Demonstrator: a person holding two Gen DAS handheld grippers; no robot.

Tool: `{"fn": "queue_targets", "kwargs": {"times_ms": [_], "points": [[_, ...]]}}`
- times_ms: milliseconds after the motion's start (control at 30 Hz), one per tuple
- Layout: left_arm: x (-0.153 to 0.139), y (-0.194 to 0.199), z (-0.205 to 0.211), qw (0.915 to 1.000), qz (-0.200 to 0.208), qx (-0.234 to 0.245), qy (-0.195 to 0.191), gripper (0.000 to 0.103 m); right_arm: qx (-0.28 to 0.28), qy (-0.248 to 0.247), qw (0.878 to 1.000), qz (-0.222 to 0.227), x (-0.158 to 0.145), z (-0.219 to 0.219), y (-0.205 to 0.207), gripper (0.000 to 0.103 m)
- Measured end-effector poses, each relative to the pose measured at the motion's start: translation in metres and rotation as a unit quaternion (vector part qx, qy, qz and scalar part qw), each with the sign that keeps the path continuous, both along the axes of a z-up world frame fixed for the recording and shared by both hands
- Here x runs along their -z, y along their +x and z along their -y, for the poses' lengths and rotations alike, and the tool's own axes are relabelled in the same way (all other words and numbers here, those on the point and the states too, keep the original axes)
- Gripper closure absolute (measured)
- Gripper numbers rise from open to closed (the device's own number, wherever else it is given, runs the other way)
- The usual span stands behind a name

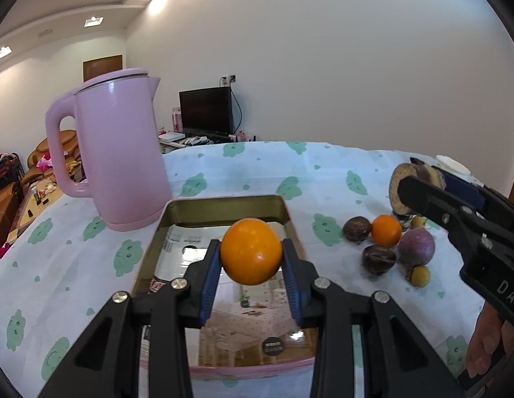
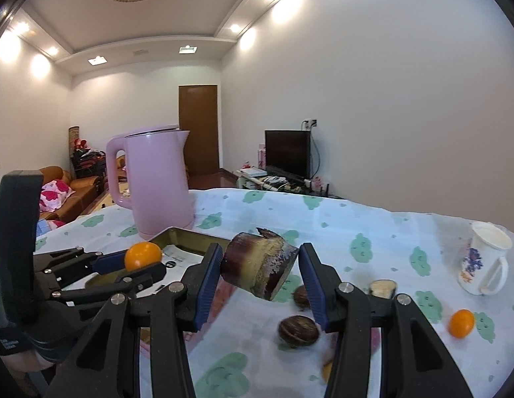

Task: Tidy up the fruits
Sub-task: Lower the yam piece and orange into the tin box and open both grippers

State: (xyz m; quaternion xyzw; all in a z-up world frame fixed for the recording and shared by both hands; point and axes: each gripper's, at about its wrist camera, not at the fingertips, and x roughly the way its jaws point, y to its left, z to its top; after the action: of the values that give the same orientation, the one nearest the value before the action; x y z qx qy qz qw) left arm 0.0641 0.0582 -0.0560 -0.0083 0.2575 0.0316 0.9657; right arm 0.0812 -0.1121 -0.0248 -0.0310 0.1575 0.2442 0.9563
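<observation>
— Starting with the biggest things: the table (image 1: 91,265) wears a white cloth with green cloud prints, and the pink kettle (image 1: 121,152) stands at about ten o'clock of the open tin tray (image 1: 223,205). What does each camera add?

— Only the right wrist view shows the white flowered mug (image 2: 485,258) at three o'clock and a stray small orange (image 2: 461,323) below it. Only the left wrist view shows the cluster at three o'clock: two dark round fruits (image 1: 356,229), a small orange fruit (image 1: 386,230), a purple fruit (image 1: 417,247) and a little yellow one (image 1: 420,276), all close together on the cloth.

— And the room?

— White walls, ceiling spotlights, a brown door (image 2: 199,129), a dark television (image 2: 286,154) and a tan sofa (image 2: 58,195) behind.

— The tongs?

— The left gripper (image 1: 251,252) is clamped on a large orange (image 1: 251,251), held above the tray. The right gripper (image 2: 260,265) is held above the cloth with a cut sugarcane piece (image 2: 258,267) between its blue pads (image 2: 208,282); the left pad touches it, a gap shows by the right pad, so whether it grips cannot be told.
</observation>
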Motion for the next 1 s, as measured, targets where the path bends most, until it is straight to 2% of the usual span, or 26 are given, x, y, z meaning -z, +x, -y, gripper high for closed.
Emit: {"fn": "queue_targets", "kwargs": {"times_ms": [400, 1000], "points": [[0.008, 0.013, -0.025, 0.9994, -0.026, -0.022, 0.009, 0.066, -0.030, -0.008, 0.999, -0.022, 0.001, -0.033, 0.016, 0.053], [0.019, 0.033, -0.060, 0.9966, -0.061, -0.052, 0.019, 0.066, -0.067, -0.033, 0.996, -0.056, 0.017, -0.074, 0.039, 0.053]]}}
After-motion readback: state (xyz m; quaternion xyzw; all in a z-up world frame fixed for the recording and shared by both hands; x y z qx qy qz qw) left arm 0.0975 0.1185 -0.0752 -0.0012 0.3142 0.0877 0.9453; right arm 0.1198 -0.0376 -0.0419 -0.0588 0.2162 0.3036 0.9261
